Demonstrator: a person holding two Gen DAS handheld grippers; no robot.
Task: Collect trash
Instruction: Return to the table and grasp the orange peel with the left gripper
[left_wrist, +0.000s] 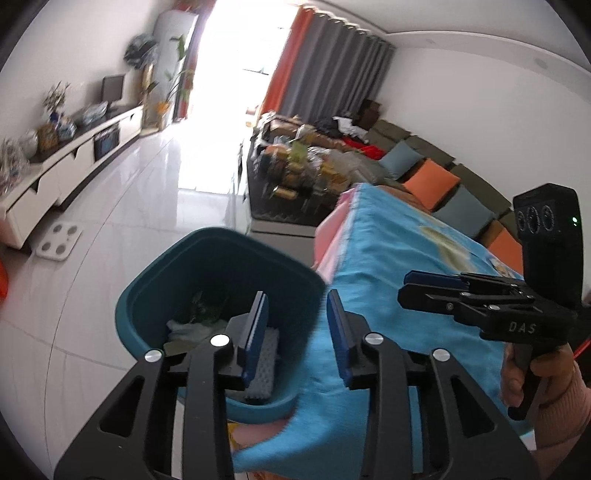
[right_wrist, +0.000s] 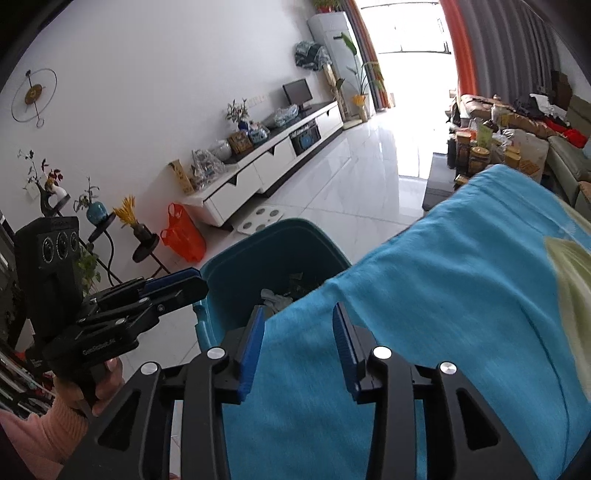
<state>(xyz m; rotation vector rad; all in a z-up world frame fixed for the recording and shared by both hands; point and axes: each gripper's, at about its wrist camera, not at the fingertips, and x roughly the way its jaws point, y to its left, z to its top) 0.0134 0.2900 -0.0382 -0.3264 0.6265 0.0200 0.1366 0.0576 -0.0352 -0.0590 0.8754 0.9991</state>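
A teal trash bin (left_wrist: 221, 266) stands on the floor against the table's edge. Inside it lie crumpled white paper (left_wrist: 192, 328), a green wrapper and a grey textured piece (left_wrist: 263, 358). My left gripper (left_wrist: 297, 332) hovers open over the bin's right rim, with nothing between its blue pads. My right gripper (right_wrist: 299, 347) is open and empty above the blue tablecloth (right_wrist: 443, 295), with the bin (right_wrist: 258, 251) just ahead of it. Each gripper shows in the other's view: the right one (left_wrist: 428, 286) over the cloth (left_wrist: 399, 258), the left one (right_wrist: 184, 284) beside the bin, held by a hand in a pink sleeve.
A white bathroom scale (left_wrist: 59, 238) lies on the tiled floor beyond the bin. An orange plastic bag (right_wrist: 183, 232) and small plant stands (right_wrist: 144, 240) sit by the long TV cabinet (right_wrist: 280, 158). A cluttered coffee table (left_wrist: 295, 173) and a cushioned sofa (left_wrist: 432, 177) lie behind the table.
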